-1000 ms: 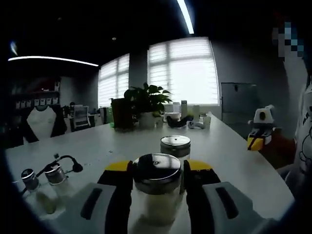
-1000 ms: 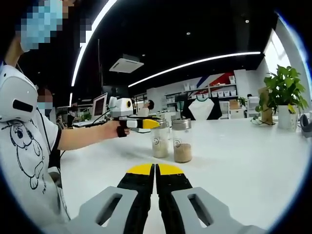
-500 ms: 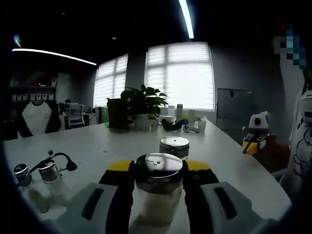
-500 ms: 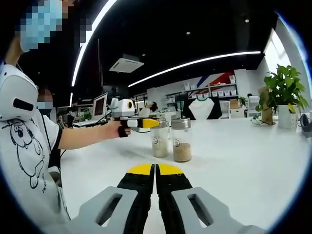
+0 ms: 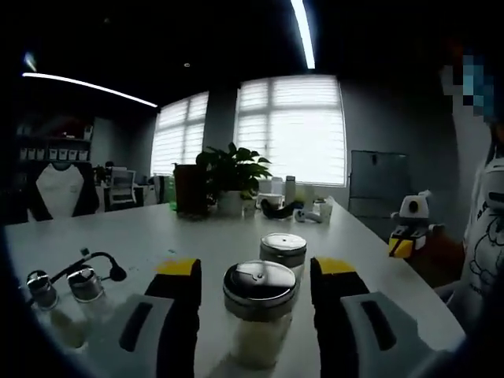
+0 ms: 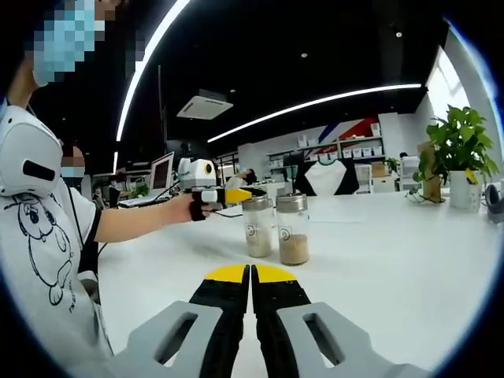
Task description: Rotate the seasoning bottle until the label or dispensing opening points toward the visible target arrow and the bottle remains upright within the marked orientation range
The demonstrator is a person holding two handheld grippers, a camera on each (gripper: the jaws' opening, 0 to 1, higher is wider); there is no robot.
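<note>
Jaws of the left gripper stand apart, one on each side of the seasoning bottle, with a visible gap between each jaw and the bottle wall. Jaws of the right gripper are pressed together with nothing between them, low over the white bench.

Left gripper view:
- The seasoning bottle stands upright on the bench, between the yellow-tipped jaws. It has a clear body with pale contents and a round metal cap.
- A second jar with a similar metal cap stands just behind it, slightly to the right.
- Two small glass bottles and a black cable lie on the bench at lower left.
- A potted plant stands further back, in front of bright windows with blinds.
- The right gripper appears at the far right edge.

Right gripper view:
- A person's hand holds the left gripper at the bottle.
- The second jar, with brown contents, stands just beside that bottle.
- The potted plant stands at far right.
</note>
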